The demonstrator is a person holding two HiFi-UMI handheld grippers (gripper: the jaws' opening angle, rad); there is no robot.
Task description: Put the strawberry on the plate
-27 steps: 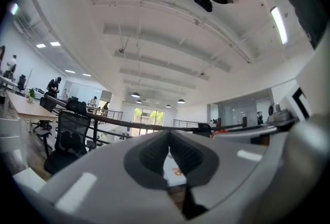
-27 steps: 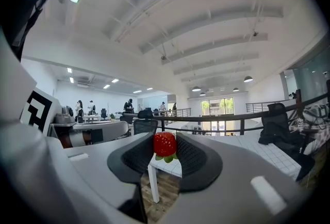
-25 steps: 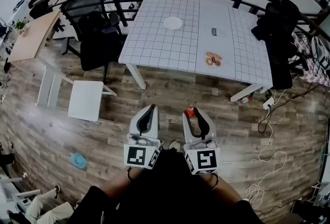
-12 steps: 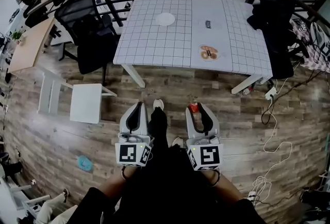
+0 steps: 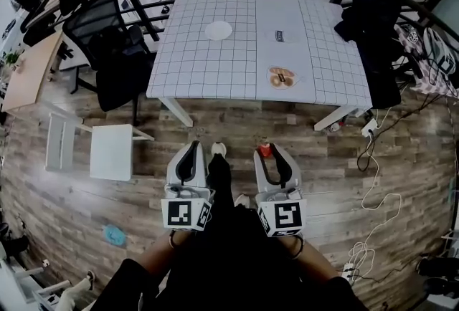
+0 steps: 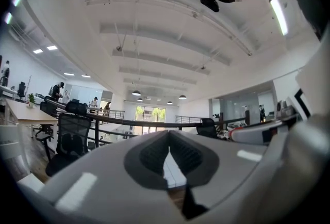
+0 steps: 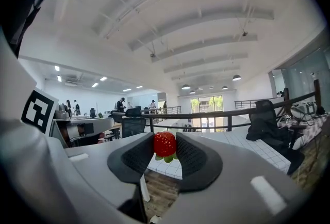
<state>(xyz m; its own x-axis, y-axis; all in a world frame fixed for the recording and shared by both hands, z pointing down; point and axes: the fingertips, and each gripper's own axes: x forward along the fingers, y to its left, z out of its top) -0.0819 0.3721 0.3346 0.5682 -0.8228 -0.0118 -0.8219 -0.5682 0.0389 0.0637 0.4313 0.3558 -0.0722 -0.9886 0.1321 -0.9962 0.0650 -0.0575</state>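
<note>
right fingers (image 7: 135,160) pinch the strawberry (image 7: 165,144) at their tips. wood floor (image 5: 237,123) lies btwn them & the bench (image 5: 208,73) near edge. plate (image 5: 219,31) far ahead-left, well inside the edges, chair (image 5: 107,37) further left. left fingers (image 6: 149,158) closed tip to tip, empty.

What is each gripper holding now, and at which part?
The right gripper holds the strawberry by its red sides. The left gripper is shut and holds nothing.

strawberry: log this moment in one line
right gripper: shut on strawberry | left gripper: shut, empty | white plate: bare, on grid table ahead | step: strawberry not yet on plate
</note>
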